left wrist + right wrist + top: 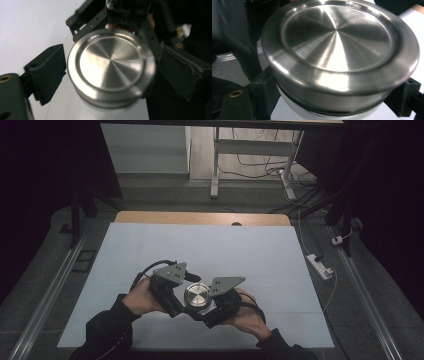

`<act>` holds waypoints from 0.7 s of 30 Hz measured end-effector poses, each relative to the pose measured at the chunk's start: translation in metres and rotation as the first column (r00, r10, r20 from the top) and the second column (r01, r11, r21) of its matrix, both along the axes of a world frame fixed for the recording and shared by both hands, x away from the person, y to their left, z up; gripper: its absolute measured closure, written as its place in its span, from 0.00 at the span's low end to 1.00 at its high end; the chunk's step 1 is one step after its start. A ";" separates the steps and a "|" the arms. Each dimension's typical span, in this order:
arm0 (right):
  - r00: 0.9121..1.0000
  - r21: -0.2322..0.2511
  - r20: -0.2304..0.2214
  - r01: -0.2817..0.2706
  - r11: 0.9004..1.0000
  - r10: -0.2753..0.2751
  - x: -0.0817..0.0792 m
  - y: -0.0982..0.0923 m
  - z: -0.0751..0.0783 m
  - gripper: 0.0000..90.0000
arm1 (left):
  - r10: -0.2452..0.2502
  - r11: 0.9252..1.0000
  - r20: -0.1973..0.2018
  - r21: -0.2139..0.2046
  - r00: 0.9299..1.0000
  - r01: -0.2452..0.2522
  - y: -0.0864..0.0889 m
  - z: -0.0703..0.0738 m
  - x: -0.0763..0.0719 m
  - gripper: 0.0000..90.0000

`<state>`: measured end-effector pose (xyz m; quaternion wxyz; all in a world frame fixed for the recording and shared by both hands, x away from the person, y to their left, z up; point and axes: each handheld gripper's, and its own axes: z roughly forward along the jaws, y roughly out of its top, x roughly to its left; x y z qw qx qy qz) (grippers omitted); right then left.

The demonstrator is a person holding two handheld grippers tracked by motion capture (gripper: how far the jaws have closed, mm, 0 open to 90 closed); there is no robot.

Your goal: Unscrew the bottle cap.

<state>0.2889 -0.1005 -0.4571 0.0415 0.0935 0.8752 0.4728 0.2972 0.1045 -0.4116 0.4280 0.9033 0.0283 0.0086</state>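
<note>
Steel on the lid (197, 294) looks brushed and slick, stiff, probably weighty for its size, so the white body (110, 112) below the lid seems the surer place to grip. One flask, held upright over the near middle of the table (150, 250). Two grippers: the right gripper (207, 312) clamps the body just under the lid; the left gripper (182, 307) stands partway open around the lid, pads clear of it.

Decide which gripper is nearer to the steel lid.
Right. The right gripper clamps the bottle just under the steel lid; the left gripper straddles the lid, jaws parted, left pad clear of it.
</note>
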 end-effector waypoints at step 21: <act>0.987 0.017 0.006 0.159 0.987 -0.160 0.007 -0.007 0.002 0.17 | 0.319 0.945 -0.010 -0.072 0.948 -0.319 -0.018 0.002 -0.006 0.21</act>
